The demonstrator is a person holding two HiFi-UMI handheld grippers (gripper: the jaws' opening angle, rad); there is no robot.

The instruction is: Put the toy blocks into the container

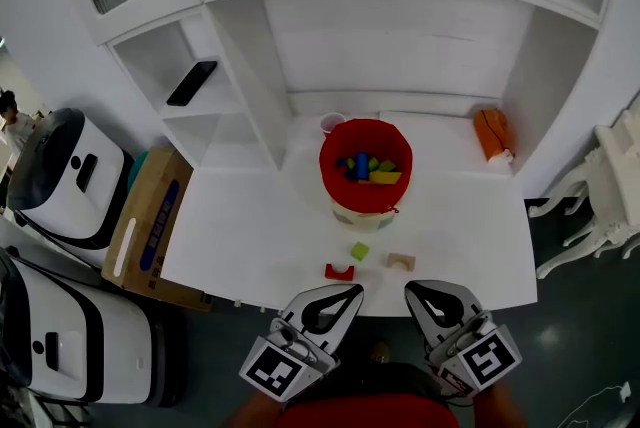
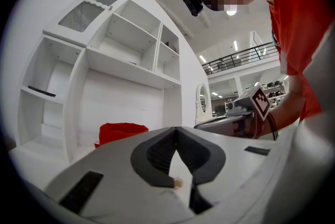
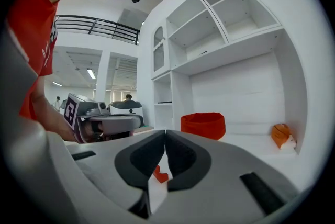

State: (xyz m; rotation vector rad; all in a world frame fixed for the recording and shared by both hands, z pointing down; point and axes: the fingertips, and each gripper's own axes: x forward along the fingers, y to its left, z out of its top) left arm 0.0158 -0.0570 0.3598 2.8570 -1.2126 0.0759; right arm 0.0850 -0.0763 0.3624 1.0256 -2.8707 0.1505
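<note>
A red fabric container (image 1: pixel 366 166) stands mid-table with several coloured blocks inside. In front of it on the white table (image 1: pixel 250 236) lie a green block (image 1: pixel 359 251), a red arch block (image 1: pixel 339 271) and a tan arch block (image 1: pixel 401 261). My left gripper (image 1: pixel 352 291) hovers at the table's front edge just behind the red arch, jaws shut and empty (image 2: pixel 176 129). My right gripper (image 1: pixel 412 289) sits beside it, near the tan arch, jaws together with nothing between them (image 3: pixel 165 132). The red arch (image 3: pixel 160 174) shows below the right jaws, the container (image 3: pixel 203 124) beyond.
An orange cloth item (image 1: pixel 493 133) lies at the back right and a small pink cup (image 1: pixel 331 123) behind the container. Shelving walls enclose the table. A cardboard box (image 1: pixel 150 226) and white machines (image 1: pixel 65 176) stand left; a white chair (image 1: pixel 600 206) right.
</note>
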